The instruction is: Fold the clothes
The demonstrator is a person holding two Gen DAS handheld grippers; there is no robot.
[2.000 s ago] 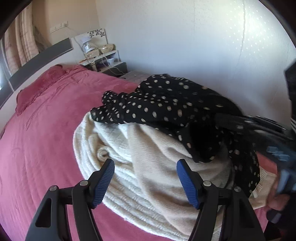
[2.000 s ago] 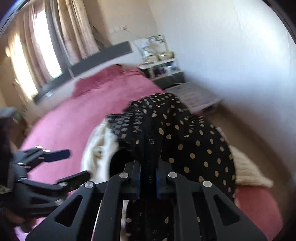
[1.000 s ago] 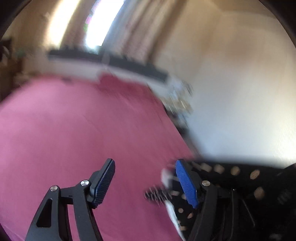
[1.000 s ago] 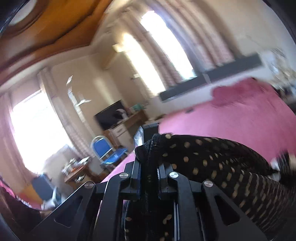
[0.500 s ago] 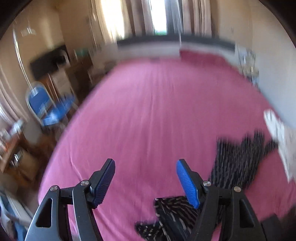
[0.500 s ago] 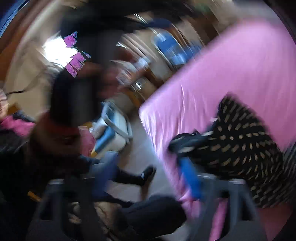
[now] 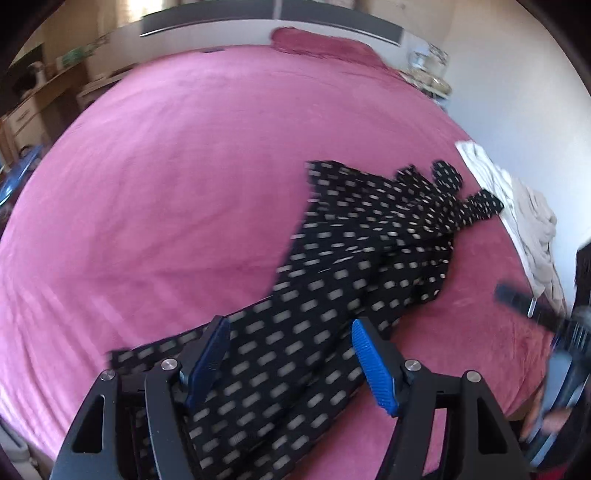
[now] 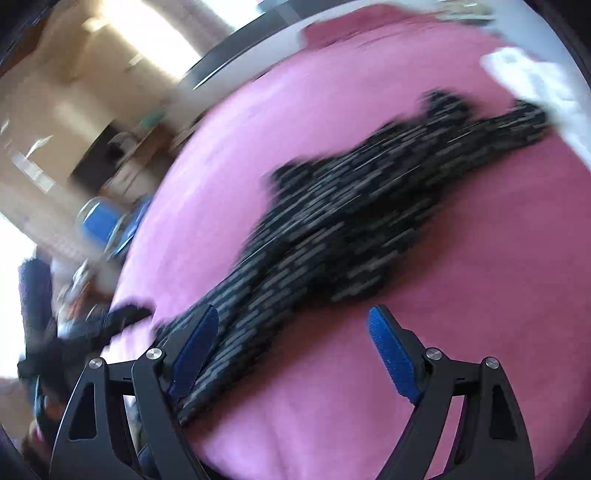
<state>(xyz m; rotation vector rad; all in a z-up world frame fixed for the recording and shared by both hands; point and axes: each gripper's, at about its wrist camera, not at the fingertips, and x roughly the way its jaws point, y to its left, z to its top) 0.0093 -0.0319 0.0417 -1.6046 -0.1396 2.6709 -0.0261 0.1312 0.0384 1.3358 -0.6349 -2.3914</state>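
- On the pink bedspread (image 7: 155, 177), a black polka-dot garment (image 7: 343, 280) sprawled in a long diagonal strip, near end at the front edge of the bed, far end fanned out toward the wall side.
- At far left of the left wrist view, wooden furniture (image 7: 33, 99) beside the bed, blurred.
- Across the top, a dark headboard (image 7: 266, 14), with a darker pink pillow (image 7: 325, 46) below it.
- Low in that view, the left gripper (image 7: 290, 354) spread wide, blue pads (image 7: 210, 354) apart over the near end of the garment, nothing pinched between them; left pad seemingly right against the cloth, contact hard to judge.
- Right of the garment's far end, a cream knit (image 7: 524, 210) heaped at the bed's edge by the white wall, just beside the dotted cloth's tips.
- At far right, a dark blurred shape of the other tool, too smeared to read.
- In the right wrist view, strong motion blur throughout; blue chair (image 8: 107, 225) at left beyond the bed.
- Same garment (image 8: 369, 221) streaked across the bedspread (image 8: 461, 350), from lower left up to upper right.
- Right gripper (image 8: 295, 343) also gaping wide and holding nothing, left pad (image 8: 195, 343) over the garment's near end, right pad over bare bedspread.
- Cream knit (image 8: 532, 81) a pale smear at upper right.
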